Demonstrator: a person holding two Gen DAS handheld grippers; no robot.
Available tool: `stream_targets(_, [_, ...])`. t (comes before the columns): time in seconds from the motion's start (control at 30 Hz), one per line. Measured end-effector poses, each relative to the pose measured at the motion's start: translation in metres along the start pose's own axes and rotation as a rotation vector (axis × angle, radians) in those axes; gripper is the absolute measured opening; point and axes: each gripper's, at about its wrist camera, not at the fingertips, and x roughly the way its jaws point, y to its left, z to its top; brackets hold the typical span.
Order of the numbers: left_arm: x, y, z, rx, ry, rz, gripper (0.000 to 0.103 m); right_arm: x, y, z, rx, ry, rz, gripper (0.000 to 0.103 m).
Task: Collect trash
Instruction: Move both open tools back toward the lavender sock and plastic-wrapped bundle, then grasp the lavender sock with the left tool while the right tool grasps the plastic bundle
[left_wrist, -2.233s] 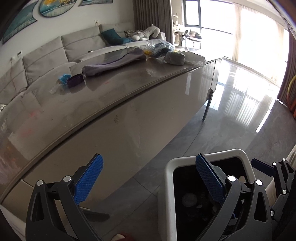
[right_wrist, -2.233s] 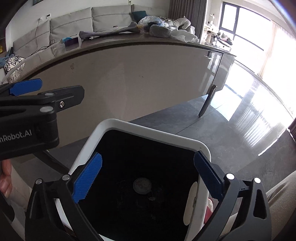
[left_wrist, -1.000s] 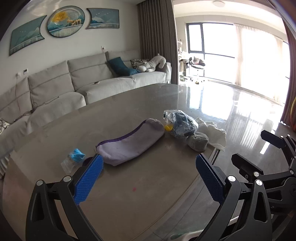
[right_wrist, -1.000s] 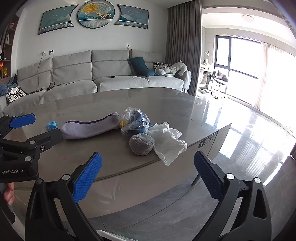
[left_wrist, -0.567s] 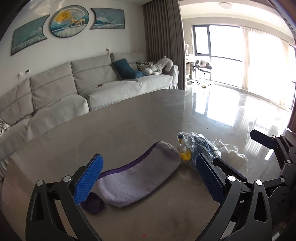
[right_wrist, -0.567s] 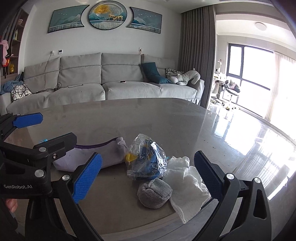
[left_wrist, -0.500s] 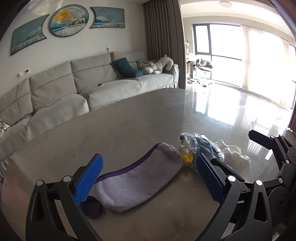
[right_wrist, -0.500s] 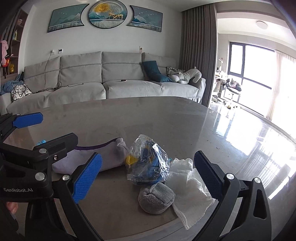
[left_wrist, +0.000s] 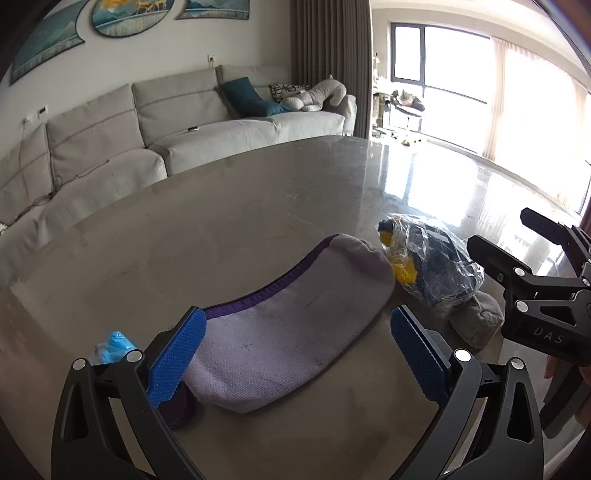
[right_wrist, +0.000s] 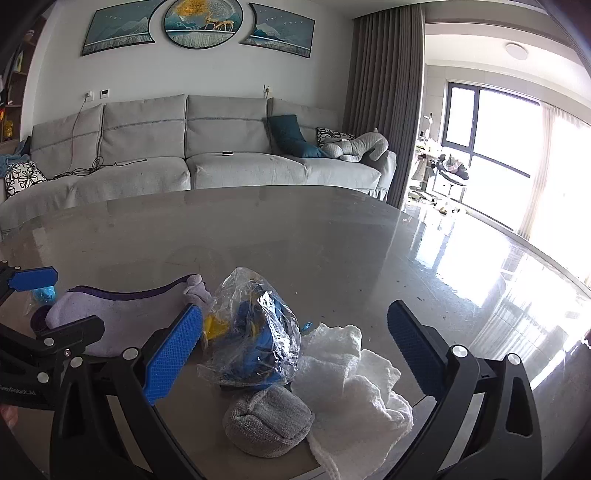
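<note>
A crumpled clear plastic bag (right_wrist: 253, 332) with blue and yellow contents lies on the grey table (right_wrist: 295, 236); in the left wrist view the plastic bag (left_wrist: 428, 266) sits right of centre. A white tissue wad (right_wrist: 354, 380) and a grey cloth ball (right_wrist: 267, 424) lie beside it. A pale purple sock (left_wrist: 291, 325) stretches across the left wrist view, with a small blue wrapper (left_wrist: 114, 347) and a dark purple cap (left_wrist: 181, 406) at its near end. My left gripper (left_wrist: 299, 358) is open over the sock. My right gripper (right_wrist: 295, 354) is open over the bag and tissue.
A grey sofa (right_wrist: 184, 155) with cushions and a plush toy runs behind the table. Bright windows (right_wrist: 487, 129) and a glossy floor lie to the right. A person's fingers (left_wrist: 554, 369) show at the right edge of the left wrist view.
Both grippers rose from the white bin on the floor to above the tabletop and moved closer to the items; both stay open.
</note>
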Motion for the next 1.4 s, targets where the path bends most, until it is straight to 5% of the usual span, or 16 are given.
stream_targets(0.27, [0.025, -0.024, -0.007, 0.065, 0.086, 0.041, 0.098, -0.003, 0.007, 0.004, -0.034, -0.027, -0.012, 0.099])
stream_targets(0.43, [0.057, -0.024, -0.004, 0.079, 0.239, 0.037, 0.098, -0.004, 0.012, 0.006, -0.047, -0.042, -0.009, 0.099])
stream_targets(0.83, [0.07, -0.011, 0.001, 0.036, 0.258, -0.008, 0.094, 0.007, 0.015, 0.008, -0.071, -0.042, -0.018, 0.099])
stream_targets(0.93, [0.07, -0.015, 0.005, 0.052, 0.239, -0.04, 0.075, 0.011, 0.015, 0.008, -0.069, -0.035, -0.014, 0.099])
stream_targets(1.0, [0.066, -0.024, 0.006, 0.094, 0.216, -0.046, 0.042, 0.015, 0.016, 0.008, -0.074, -0.029, -0.015, 0.099])
stream_targets(1.1, [0.062, -0.038, 0.005, 0.141, 0.204, -0.023, 0.018, 0.017, 0.014, 0.007, -0.078, -0.024, -0.014, 0.099])
stream_targets(1.4, [0.055, -0.029, 0.014, 0.098, 0.18, 0.005, 0.008, 0.023, 0.018, 0.007, -0.081, -0.019, -0.005, 0.099])
